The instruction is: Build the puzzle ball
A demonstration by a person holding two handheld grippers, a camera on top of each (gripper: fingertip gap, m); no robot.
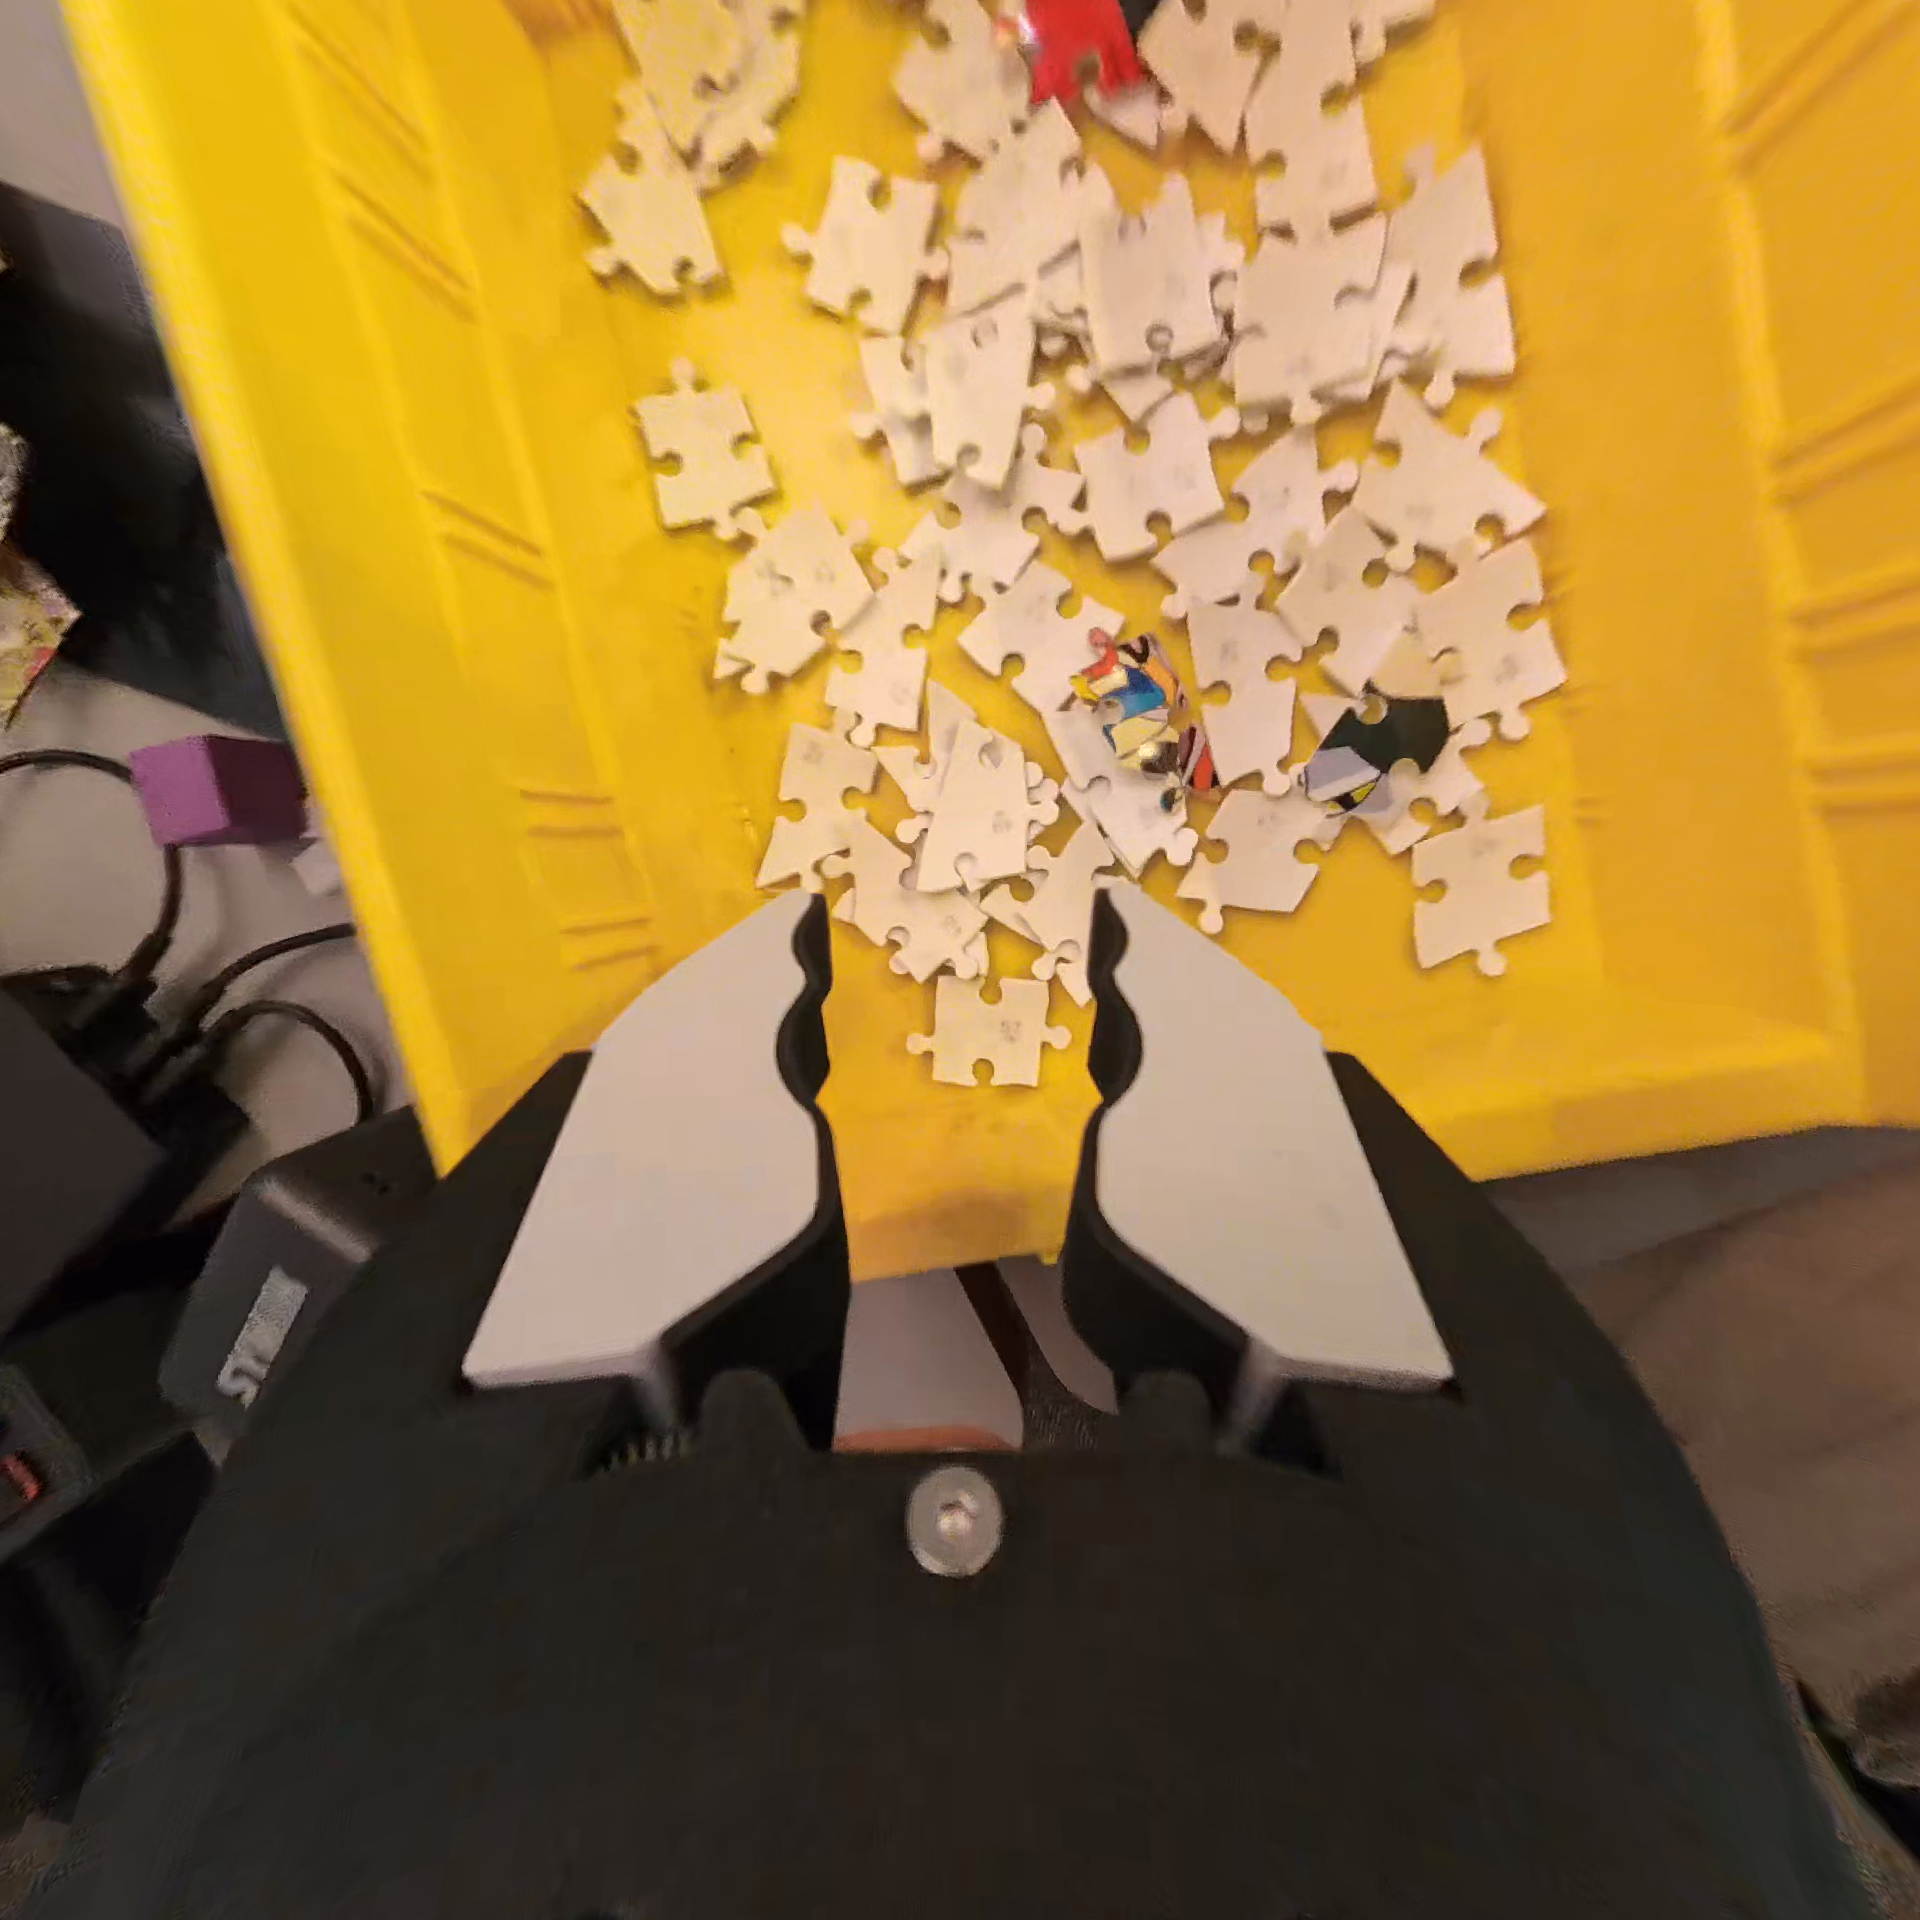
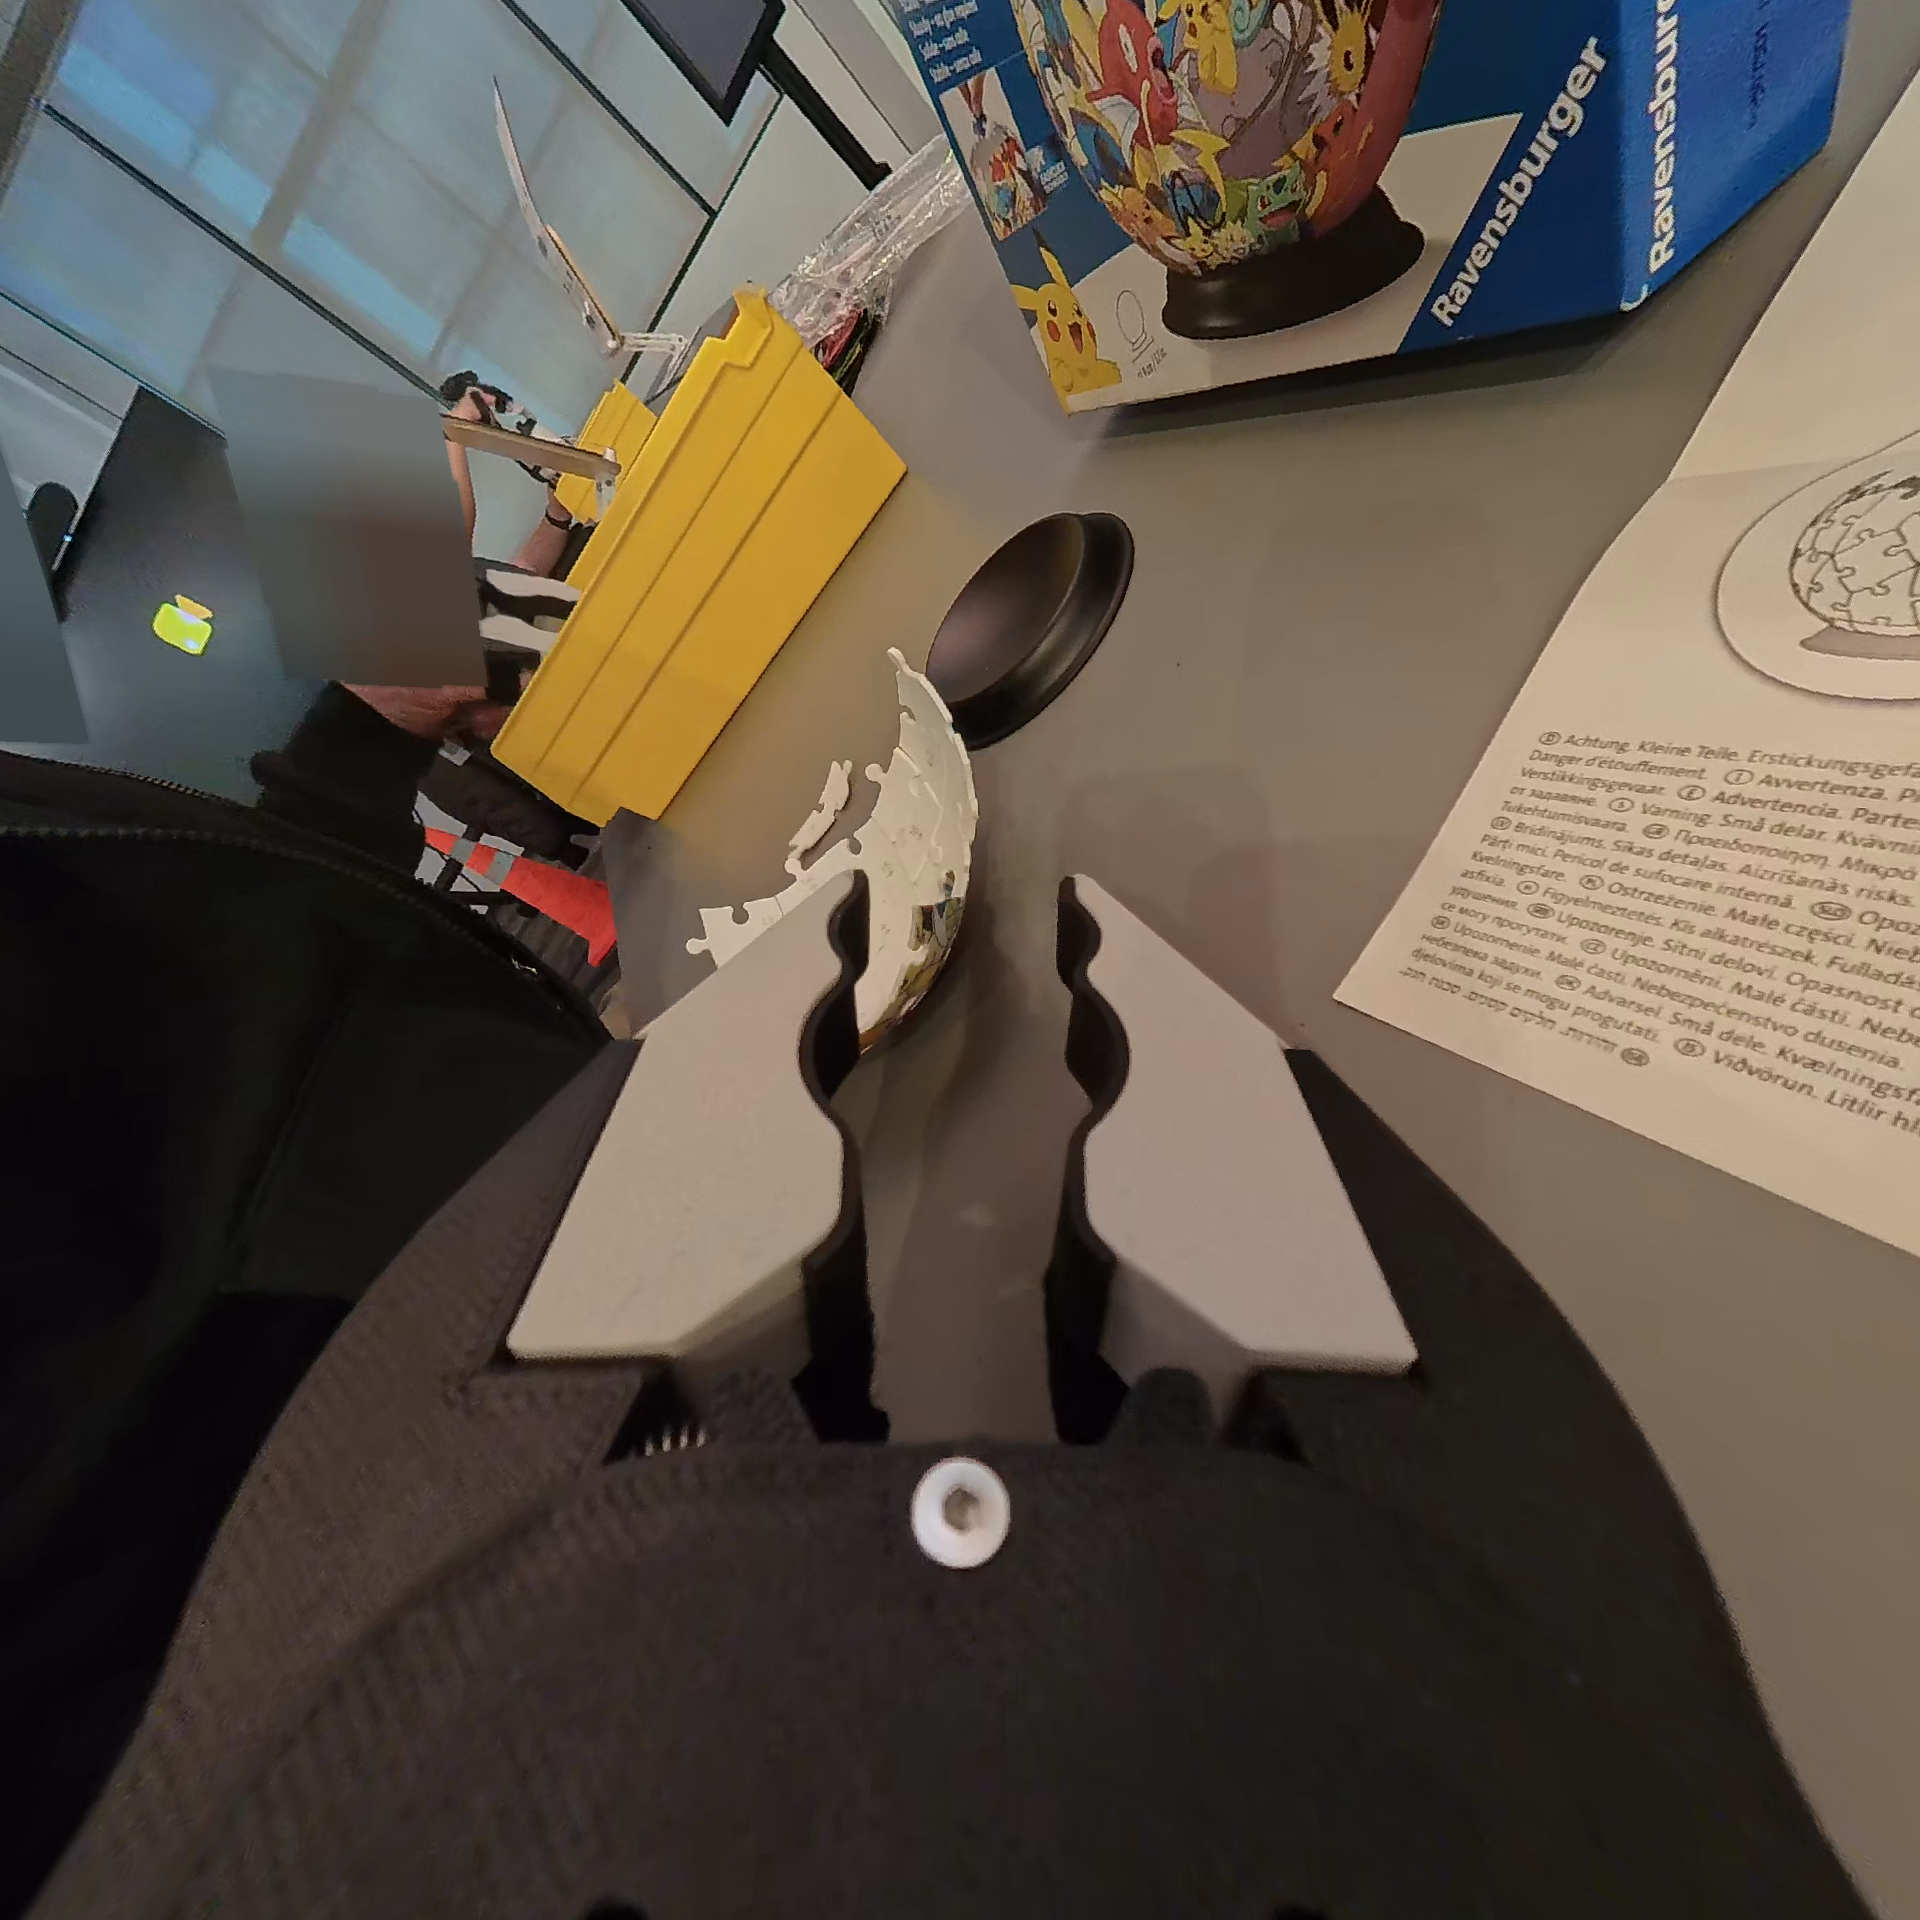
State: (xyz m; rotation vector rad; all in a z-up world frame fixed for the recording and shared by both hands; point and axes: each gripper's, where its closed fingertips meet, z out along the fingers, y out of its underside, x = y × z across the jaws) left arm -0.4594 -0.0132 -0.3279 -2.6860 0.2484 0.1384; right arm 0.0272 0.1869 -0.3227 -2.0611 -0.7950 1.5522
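Observation:
In the left wrist view my left gripper (image 1: 961,914) is open and empty over the near end of a yellow bin (image 1: 436,582). Several white, face-down puzzle pieces (image 1: 1143,468) lie scattered in it, with a single piece (image 1: 989,1031) between my fingers below them. Two pieces show colour: one multicoloured (image 1: 1143,707), one dark (image 1: 1382,748). In the right wrist view my right gripper (image 2: 961,899) is open and empty. A partly built puzzle ball shell (image 2: 920,862) rests on the grey table just ahead of my left finger (image 2: 727,1091).
A black round stand (image 2: 1023,623) sits behind the shell. The yellow bin (image 2: 707,582) stands at the left, the blue puzzle box (image 2: 1351,177) at the back, an instruction sheet (image 2: 1683,790) at the right. A purple block (image 1: 213,784), cables and black devices lie left of the bin. My right fingertips sit around 55 cm from my left ones.

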